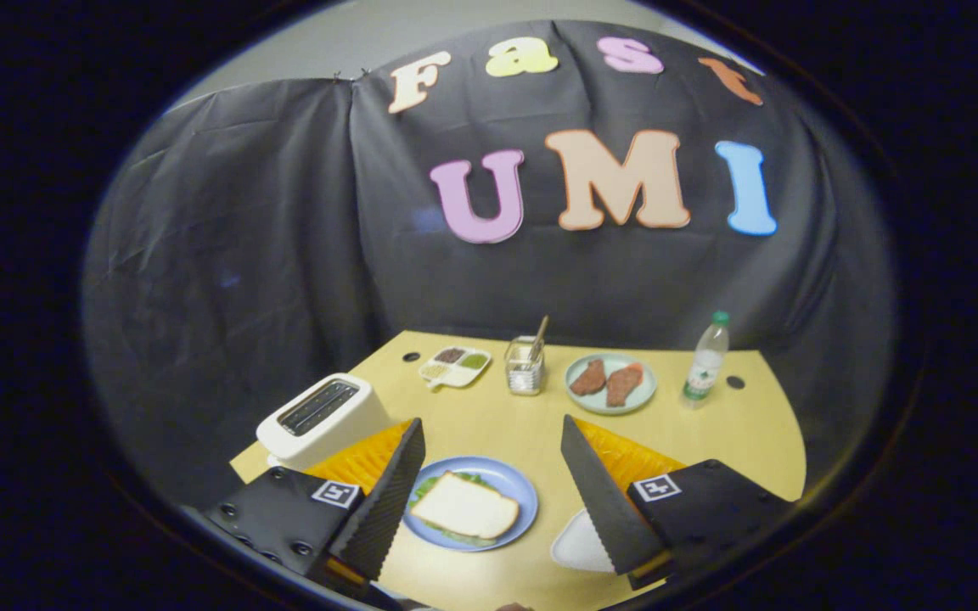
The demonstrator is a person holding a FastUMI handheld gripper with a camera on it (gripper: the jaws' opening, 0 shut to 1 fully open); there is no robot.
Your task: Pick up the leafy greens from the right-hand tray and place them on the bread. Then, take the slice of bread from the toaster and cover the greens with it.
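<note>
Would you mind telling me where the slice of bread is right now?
In the gripper view, the slice of bread lies on the leafy greens on the blue plate, between the open gripper fingers, with the toaster beyond to the left.

Yellow table [497,424]: toaster [323,417], blue plate [523,492], bottle [705,361].

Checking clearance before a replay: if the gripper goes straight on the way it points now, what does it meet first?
Likely the slice of bread on the blue plate, lying between the open jaws of the gripper with greens peeking from under it. Depth is unclear; a flatter line would reach the glass jar beyond.
</note>
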